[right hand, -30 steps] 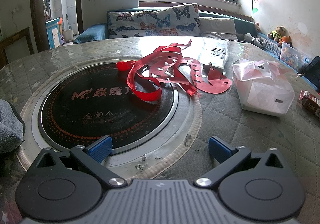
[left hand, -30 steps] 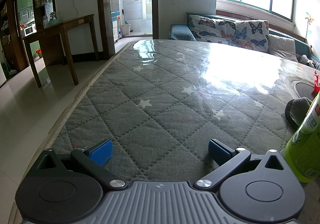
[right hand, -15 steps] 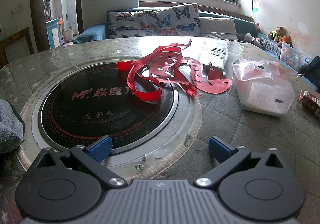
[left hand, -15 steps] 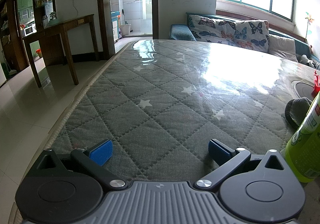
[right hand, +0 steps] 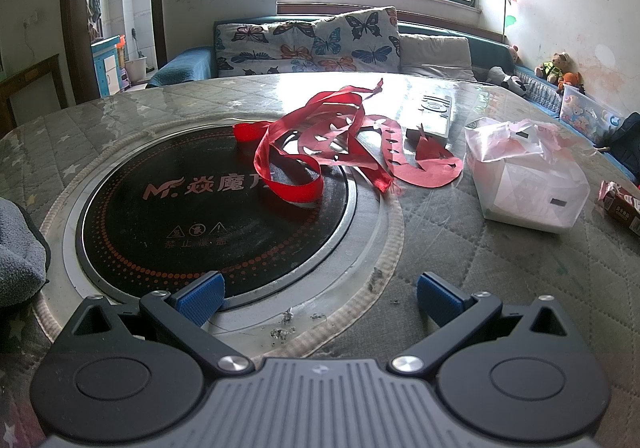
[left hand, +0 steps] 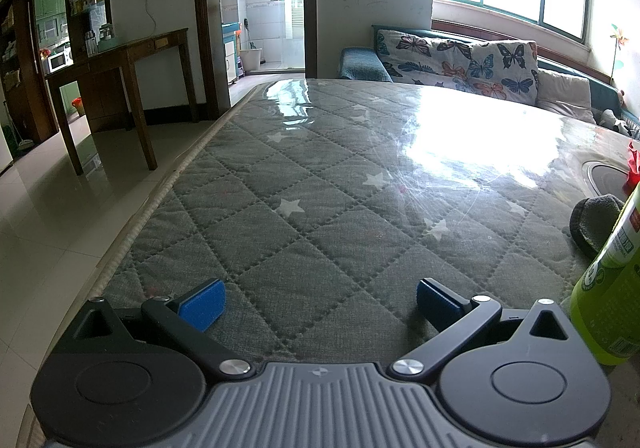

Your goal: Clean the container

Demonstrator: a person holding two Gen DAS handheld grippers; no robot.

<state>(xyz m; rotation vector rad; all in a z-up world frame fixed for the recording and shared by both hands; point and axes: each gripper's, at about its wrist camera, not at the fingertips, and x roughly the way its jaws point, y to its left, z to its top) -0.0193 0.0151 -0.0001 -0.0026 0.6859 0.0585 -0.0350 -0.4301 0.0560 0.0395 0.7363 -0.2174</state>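
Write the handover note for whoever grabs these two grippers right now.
Left gripper: open, empty, low over the quilted table.
Right gripper: open, empty, at the near rim of the round black cooktop.
Things: green bottle just right of the left gripper; grey cloth behind the bottle, beside the cooktop. Red paper strips lie across the cooktop and table.
Done: nothing visibly cleaned; crumbs on the rim.
Left: take the bottle and cloth, then wipe. Which container is meant is unclear.

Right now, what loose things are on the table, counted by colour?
Red: 2, paper cutting and small box
Grey: 2, cloth and remote
Green: 1, bottle
White: 1, bagged pack
Total: 6
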